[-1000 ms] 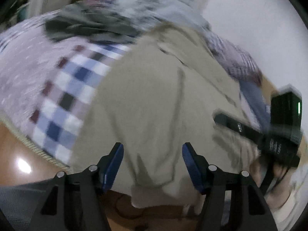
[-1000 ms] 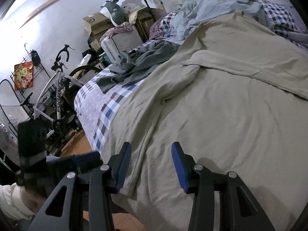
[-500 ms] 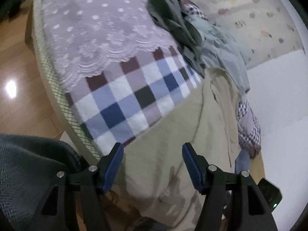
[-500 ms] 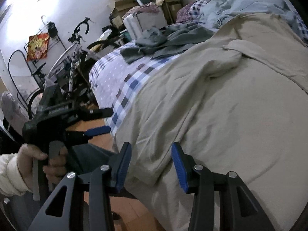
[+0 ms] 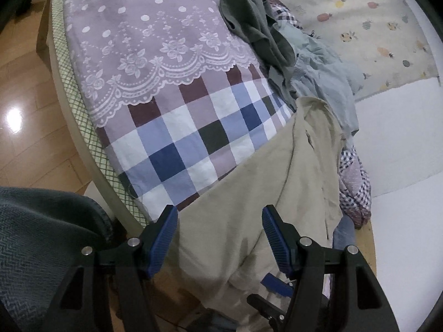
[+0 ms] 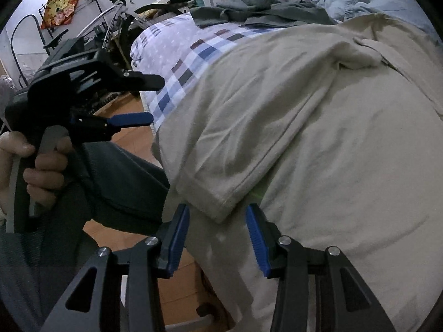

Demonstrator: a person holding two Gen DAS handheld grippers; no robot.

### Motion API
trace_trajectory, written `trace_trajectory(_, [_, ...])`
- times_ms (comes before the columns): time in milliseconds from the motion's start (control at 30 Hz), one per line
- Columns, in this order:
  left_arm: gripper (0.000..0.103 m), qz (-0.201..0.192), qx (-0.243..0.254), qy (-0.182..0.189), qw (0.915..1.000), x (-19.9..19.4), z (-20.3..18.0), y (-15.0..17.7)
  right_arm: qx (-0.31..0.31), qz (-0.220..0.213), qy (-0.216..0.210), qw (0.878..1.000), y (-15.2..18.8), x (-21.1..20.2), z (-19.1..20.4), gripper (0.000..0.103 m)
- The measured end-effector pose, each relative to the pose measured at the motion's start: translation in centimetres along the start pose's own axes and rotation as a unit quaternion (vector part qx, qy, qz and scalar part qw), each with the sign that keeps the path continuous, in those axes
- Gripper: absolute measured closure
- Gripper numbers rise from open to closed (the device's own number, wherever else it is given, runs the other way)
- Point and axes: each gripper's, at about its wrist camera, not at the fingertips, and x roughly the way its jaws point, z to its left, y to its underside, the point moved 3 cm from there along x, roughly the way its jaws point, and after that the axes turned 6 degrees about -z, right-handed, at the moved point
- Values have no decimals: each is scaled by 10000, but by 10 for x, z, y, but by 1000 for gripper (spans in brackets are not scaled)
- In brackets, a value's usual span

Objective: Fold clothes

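Note:
A beige polo shirt [image 6: 318, 127] lies spread over the bed, its hem hanging over the near edge; in the left wrist view the same beige shirt [image 5: 263, 182] runs away from me toward its collar. My right gripper [image 6: 218, 221] stands open, the corner of a beige sleeve [image 6: 218, 202] lying just in front of its jaws. My left gripper [image 5: 220, 229] is open over the shirt's lower part, touching nothing. The left gripper [image 6: 133, 99] also shows in the right wrist view, held by a hand, open, beside the bed's edge.
A checked and lilac lace bedspread [image 5: 177, 88] covers the bed. A dark grey garment [image 5: 249, 25] and a pale blue one [image 5: 324, 74] lie heaped further back. Wooden floor [image 5: 30, 110] runs along the bed; a bicycle [image 6: 119, 22] and boxes stand behind. A person's grey-clad leg [image 6: 119, 182] is close.
Both grippers have dropped closer to the shirt's near edge. The left one swung left toward the bed's side; the right one now has the sleeve corner just ahead of its jaws.

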Motion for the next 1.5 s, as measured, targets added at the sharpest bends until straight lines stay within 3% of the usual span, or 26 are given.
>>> trace_trajectory(133, [36,0,23,52,10000,0,-3,0,-220,8,275,9994,2,4,4,65])
trace_trajectory(267, [36,14,113,90,9999,0,-7,2,-332,-68,374,9987,0,1,5,90])
trace_trajectory(333, [36,9,176,101,9998,0,-10,3,-315,-144,310,9989,-2,-5,4,96])
trace_trajectory(433, [36,-19,280,135,9995,-1,-15,3,-255,-315,161,9990,-6,-17,1,97])
trace_trajectory(567, [36,-25,351,150,9993,-1,-19,4,83,-882,58,9961,-18,-61,-23,97])
trace_trajectory(700, [36,-22,629,143,9979,2,-29,7,668,-1399,213,9877,-21,-103,-65,97])
trace_trajectory(833, [36,0,1225,124,9924,5,-51,17,1085,-1476,559,9815,-11,-121,-98,97])
trace_trajectory(900, [36,30,1676,147,9857,8,-67,26,1186,-1457,674,9799,-10,-126,-108,97])
trace_trajectory(1000, [36,96,2321,207,9724,12,-90,42,1122,-1386,509,9827,-6,-131,-108,97])
trace_trajectory(1167, [36,471,2815,626,9564,24,-119,68,727,-1165,272,9902,0,-122,-88,97])
trace_trajectory(1267, [35,461,3240,678,9425,27,-136,83,774,-1172,381,9894,2,-121,-91,95])
trace_trajectory(1400, [35,231,3984,563,9152,25,-161,106,1013,-1250,462,9859,3,-124,-102,93])
trace_trajectory(1500, [35,-42,4542,409,8899,23,-176,124,995,-1237,312,9868,2,-125,-98,89])
